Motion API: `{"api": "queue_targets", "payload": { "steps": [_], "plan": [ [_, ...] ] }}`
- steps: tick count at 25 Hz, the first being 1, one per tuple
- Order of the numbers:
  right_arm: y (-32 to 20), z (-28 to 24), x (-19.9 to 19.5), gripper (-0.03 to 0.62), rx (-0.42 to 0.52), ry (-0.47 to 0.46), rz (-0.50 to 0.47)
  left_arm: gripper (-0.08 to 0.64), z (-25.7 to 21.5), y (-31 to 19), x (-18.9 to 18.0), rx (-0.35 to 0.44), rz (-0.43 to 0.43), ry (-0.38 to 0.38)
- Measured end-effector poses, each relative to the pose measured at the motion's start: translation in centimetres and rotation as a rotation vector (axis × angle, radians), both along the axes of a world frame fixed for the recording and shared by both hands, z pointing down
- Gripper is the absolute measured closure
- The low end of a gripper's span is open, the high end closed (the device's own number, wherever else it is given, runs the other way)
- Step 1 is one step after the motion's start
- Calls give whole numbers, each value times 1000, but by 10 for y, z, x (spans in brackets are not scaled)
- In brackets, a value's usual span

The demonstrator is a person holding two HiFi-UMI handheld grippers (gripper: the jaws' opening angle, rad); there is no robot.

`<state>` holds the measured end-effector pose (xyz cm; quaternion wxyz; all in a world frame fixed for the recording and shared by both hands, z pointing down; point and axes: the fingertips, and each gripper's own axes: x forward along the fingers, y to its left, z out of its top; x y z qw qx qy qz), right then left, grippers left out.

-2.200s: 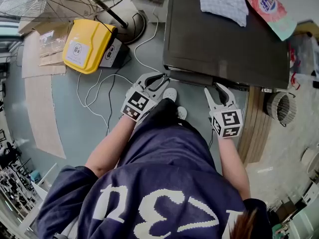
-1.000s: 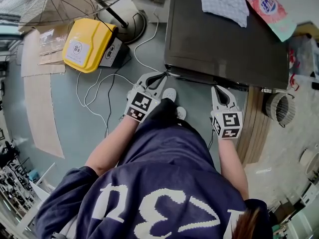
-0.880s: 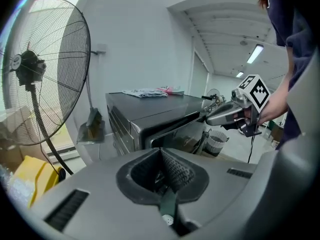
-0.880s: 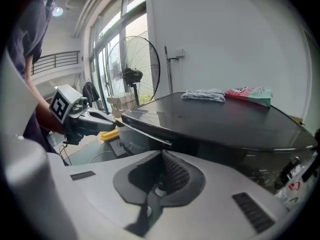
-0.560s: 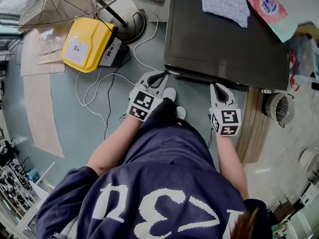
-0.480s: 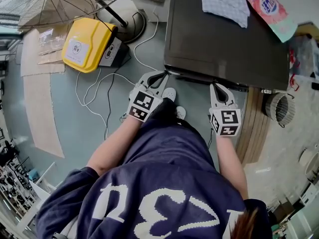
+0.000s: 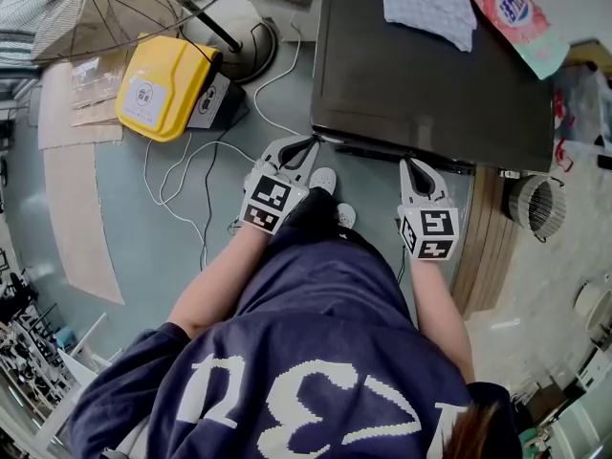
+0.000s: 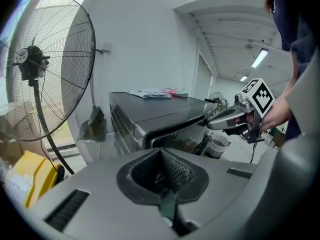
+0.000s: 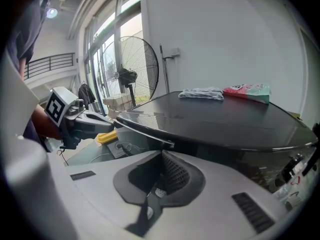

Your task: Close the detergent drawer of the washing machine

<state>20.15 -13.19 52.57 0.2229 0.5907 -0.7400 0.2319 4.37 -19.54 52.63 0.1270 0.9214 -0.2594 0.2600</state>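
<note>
The dark washing machine (image 7: 430, 75) fills the top middle of the head view; it also shows as the washing machine (image 8: 150, 114) and the washing machine (image 9: 225, 119). Its detergent drawer (image 7: 382, 151) appears only as a narrow strip along the front edge; I cannot tell whether it sits flush. My left gripper (image 7: 304, 147) is shut and empty, its tips at the machine's front left corner. My right gripper (image 7: 413, 165) is shut and empty, its tips at the front edge further right. In their own views the left gripper (image 8: 161, 151) and right gripper (image 9: 162, 156) have their pads together.
A yellow box (image 7: 161, 86) and a standing fan (image 8: 45, 69) are on the floor to the left, with white cables (image 7: 191, 199) trailing towards the machine. A cloth (image 7: 426, 3) and a detergent pouch (image 7: 516, 17) lie on the lid. A white basket (image 7: 540, 208) stands at the right.
Since the earliest frame both grippers have edged towards the machine's front, and the strip sticking out there looks narrower. Over the last second hardly anything has moved.
</note>
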Motion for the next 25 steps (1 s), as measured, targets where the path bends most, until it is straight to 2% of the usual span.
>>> {"api": "queue_targets", "payload": {
  "steps": [3,9,13,21,25],
  "plan": [
    [-3,5,-2,577,-12,28,-19,543,2,-2,1,-3,-1,0],
    [-4,10,-4,577,-27,-6,-1,543,2,-3,2,-5,6,-3],
    [-15,14,-2,577,-41,-9,29,543,1,-15,2,-12,-39,7],
    [-16,9,-8,577,-31,-8,8,543,-4,-14,4,37,-6,-22],
    [-18,-5,-16,575,6,-11,-15,541,-27,-12,9,79,-3,29]
  ]
}}
